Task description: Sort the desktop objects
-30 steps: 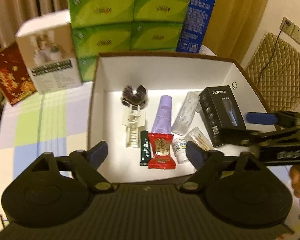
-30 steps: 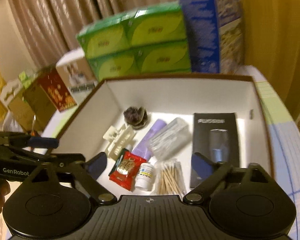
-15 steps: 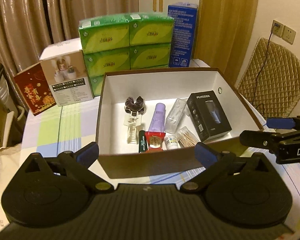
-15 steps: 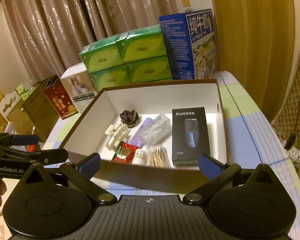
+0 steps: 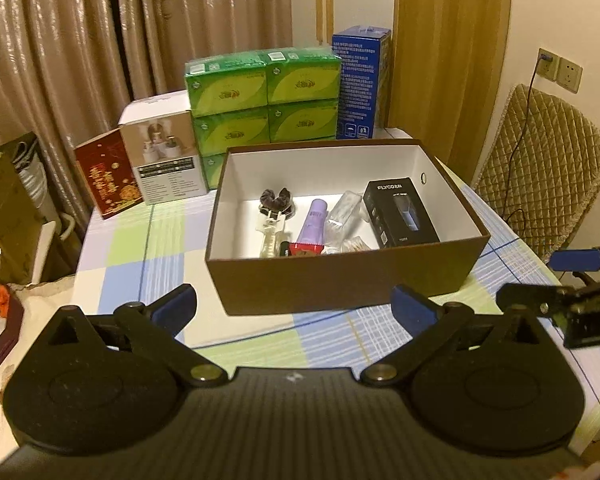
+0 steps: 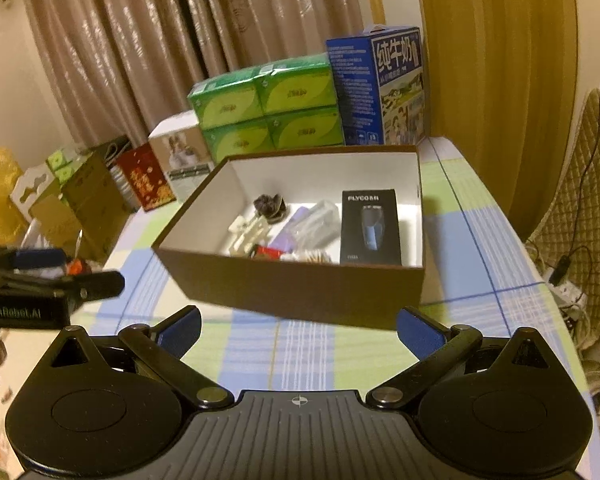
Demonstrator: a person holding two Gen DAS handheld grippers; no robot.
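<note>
Hovering near the brown box (image 5: 340,276) on the checked surface (image 5: 140,248): left gripper (image 5: 294,306) and right gripper (image 6: 298,326), fingers (image 6: 180,330) spread wide, empty, touching nothing; sorted objects inside the box.

You can read "FLYCO" in white on the black box (image 6: 371,226) lying at the brown box's (image 6: 300,292) three o'clock side. "GenRobot.AI" marks the left gripper (image 6: 52,280), and large Chinese characters "纯牛奶" head the blue carton (image 6: 396,84) at twelve o'clock.
</note>
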